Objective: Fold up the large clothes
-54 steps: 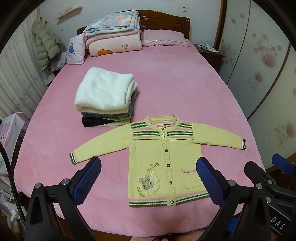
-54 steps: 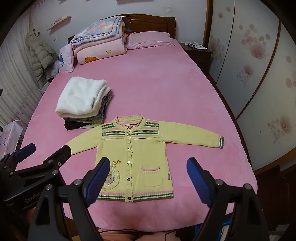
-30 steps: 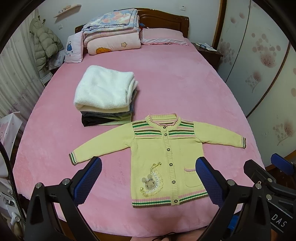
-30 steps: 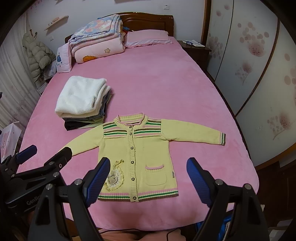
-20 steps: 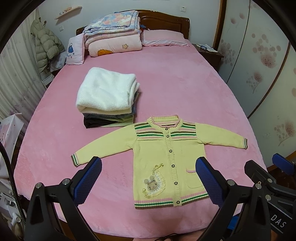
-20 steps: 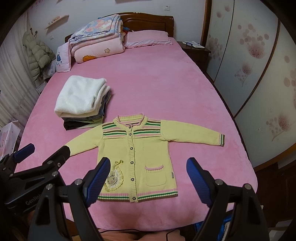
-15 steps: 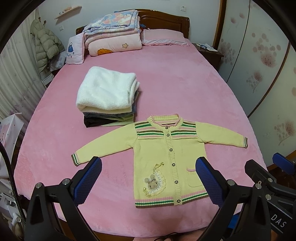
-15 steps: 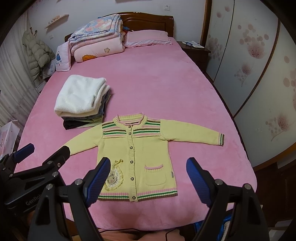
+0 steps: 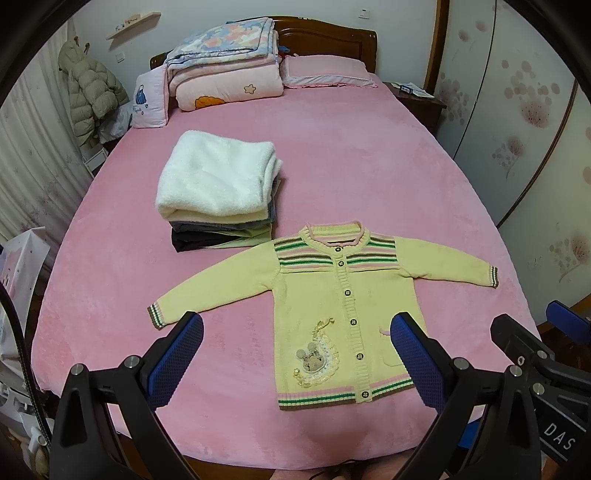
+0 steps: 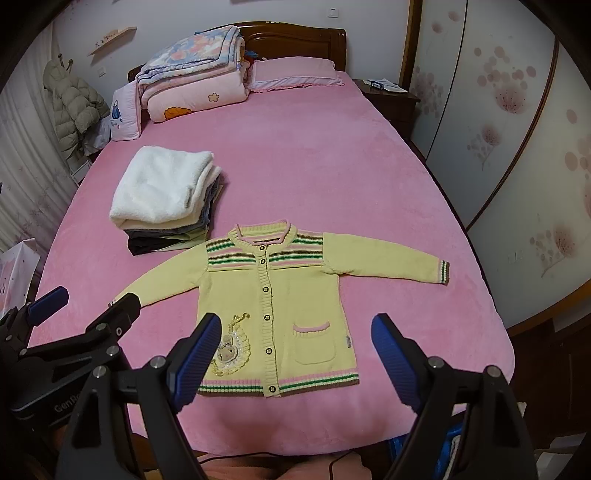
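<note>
Pink bedcover (image 9: pixel 351 177) stretches wide and bare past the cardigan's collar, up to the pillow (image 9: pixel 325 72) and the folded quilts (image 9: pixel 225 70) against the wooden headboard (image 9: pixel 332 35). To the right of the yellow cardigan (image 9: pixel 325 299) only a narrow strip of cover shows before the bed's right edge, and its right cuff lies near that edge. The hem lies near the foot edge, with a short band of pink below it. On the left, open cover runs from the left cuff out to the bed's side.

A stack of folded clothes (image 9: pixel 218 195), topped by a white fleecy piece, sits just beyond the left sleeve, close to the left shoulder but not clearly touching it.

The cardigan lies flat, front up, buttoned down the middle, both sleeves spread outward and slightly down. Green, brown and pink stripes cross the chest, cuffs and hem; a rabbit patch with lace trim sits on one lower panel and a small pocket with a pink edge on the other.

The left gripper (image 9: pixel 295 354) hangs above the foot of the bed, its blue-padded fingers spread wide and holding nothing. The right gripper (image 10: pixel 293 352) hangs likewise over the hem, fingers spread wide, empty. Each shows at the edge of the other's view.

A puffy coat (image 9: pixel 92 96) hangs by the left wall, and a nightstand (image 9: pixel 417 101) stands at the far right.
</note>
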The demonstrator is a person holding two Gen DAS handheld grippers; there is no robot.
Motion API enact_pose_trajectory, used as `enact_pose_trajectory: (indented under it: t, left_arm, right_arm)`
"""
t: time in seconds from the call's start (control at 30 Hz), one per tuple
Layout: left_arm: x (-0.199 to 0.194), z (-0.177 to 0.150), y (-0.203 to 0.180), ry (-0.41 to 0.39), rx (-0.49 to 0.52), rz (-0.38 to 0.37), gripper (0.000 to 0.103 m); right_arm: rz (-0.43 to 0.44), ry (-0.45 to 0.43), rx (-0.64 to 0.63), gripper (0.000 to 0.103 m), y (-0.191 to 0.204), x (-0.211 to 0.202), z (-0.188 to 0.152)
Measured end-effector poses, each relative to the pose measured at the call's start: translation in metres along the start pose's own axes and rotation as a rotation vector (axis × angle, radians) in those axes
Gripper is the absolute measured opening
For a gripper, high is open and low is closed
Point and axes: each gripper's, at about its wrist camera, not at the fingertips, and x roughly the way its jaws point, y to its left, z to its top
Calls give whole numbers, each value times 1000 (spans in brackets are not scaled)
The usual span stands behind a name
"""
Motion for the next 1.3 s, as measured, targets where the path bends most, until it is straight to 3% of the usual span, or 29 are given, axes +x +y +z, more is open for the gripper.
enact_pose_trajectory:
  t: [0.77,1.3]
  left_arm:
    - [-2,3,4,-15,29,-27,101]
    - [6,0,6,28,36,-68,101]
  right_arm:
    - [-16,-18,31,83,9,-7,-7]
    - [-37,21,47,79,11,-4,-12]
